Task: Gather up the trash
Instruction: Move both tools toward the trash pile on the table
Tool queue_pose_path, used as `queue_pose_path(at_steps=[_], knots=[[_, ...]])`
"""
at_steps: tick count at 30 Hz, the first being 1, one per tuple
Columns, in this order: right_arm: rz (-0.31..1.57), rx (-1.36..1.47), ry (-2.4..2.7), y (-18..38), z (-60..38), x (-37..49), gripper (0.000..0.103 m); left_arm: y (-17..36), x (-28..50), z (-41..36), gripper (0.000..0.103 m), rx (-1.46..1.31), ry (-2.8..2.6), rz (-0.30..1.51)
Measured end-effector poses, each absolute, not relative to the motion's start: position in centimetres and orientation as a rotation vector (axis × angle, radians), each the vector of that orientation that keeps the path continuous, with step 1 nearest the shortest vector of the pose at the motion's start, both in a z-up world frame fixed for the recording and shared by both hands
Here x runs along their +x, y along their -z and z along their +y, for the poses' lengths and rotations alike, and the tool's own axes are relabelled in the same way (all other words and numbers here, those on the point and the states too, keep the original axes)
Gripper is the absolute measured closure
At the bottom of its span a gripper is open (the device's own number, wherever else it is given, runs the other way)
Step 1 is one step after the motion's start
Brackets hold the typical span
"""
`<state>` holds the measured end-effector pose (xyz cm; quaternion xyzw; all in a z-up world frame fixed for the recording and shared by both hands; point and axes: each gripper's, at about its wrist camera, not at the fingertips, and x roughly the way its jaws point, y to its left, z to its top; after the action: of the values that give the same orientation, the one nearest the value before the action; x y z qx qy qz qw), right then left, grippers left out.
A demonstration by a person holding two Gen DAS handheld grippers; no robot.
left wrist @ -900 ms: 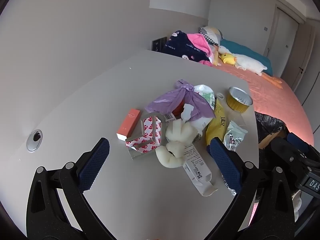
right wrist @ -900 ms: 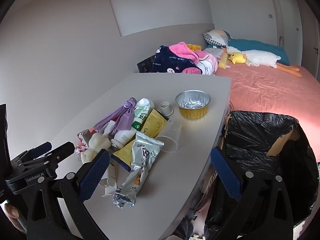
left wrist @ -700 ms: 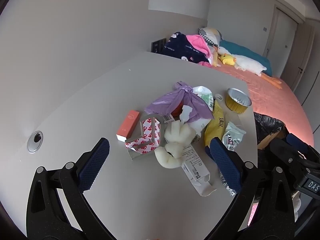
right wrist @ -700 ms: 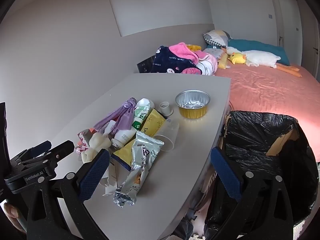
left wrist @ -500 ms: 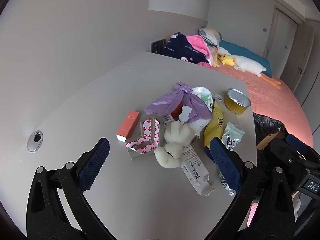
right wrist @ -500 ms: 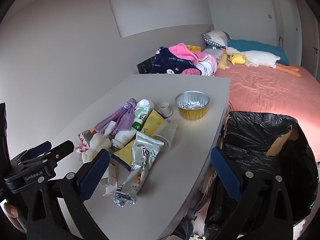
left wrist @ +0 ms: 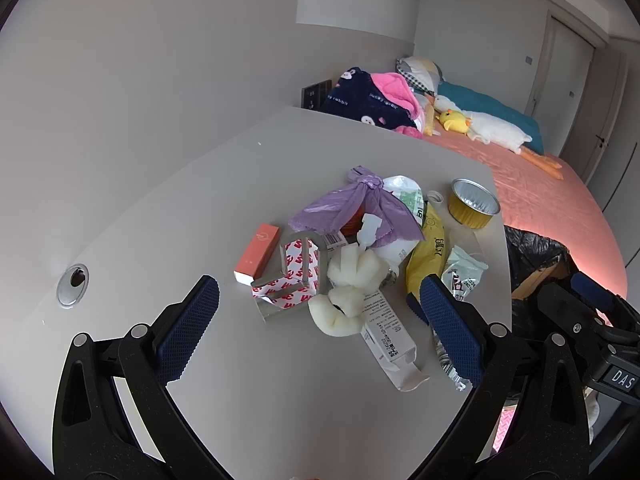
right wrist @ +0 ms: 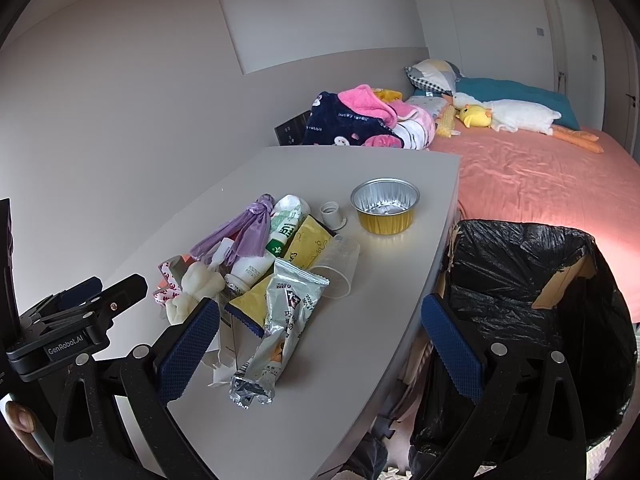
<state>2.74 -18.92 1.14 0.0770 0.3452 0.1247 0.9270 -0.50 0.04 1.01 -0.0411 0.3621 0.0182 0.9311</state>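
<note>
A pile of trash lies on the grey table: a purple bag, an orange box, red-and-white packaging, white foam pieces, a white carton, a yellow pouch, a silver wrapper, a clear plastic cup and a foil cup. My left gripper is open and empty, just short of the pile. My right gripper is open and empty, over the table's right edge. A bin lined with a black bag stands beside the table.
A bed with a pink sheet, heaped clothes and a plush duck lies behind the table. A round cable grommet sits in the table at the left. The wall runs along the table's left side.
Both views have shifted only slightly; the left gripper has edged a little back from the pile. Both grippers stay open and empty.
</note>
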Motion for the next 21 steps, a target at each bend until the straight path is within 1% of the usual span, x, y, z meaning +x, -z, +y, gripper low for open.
queue_pose_path(at_steps=[21], knots=[[0.712, 0.163, -0.248, -1.20, -19.25, 2.76, 0.003, -1.66, -0.88, -0.33, 0.006, -0.074, -0.024, 0.722]])
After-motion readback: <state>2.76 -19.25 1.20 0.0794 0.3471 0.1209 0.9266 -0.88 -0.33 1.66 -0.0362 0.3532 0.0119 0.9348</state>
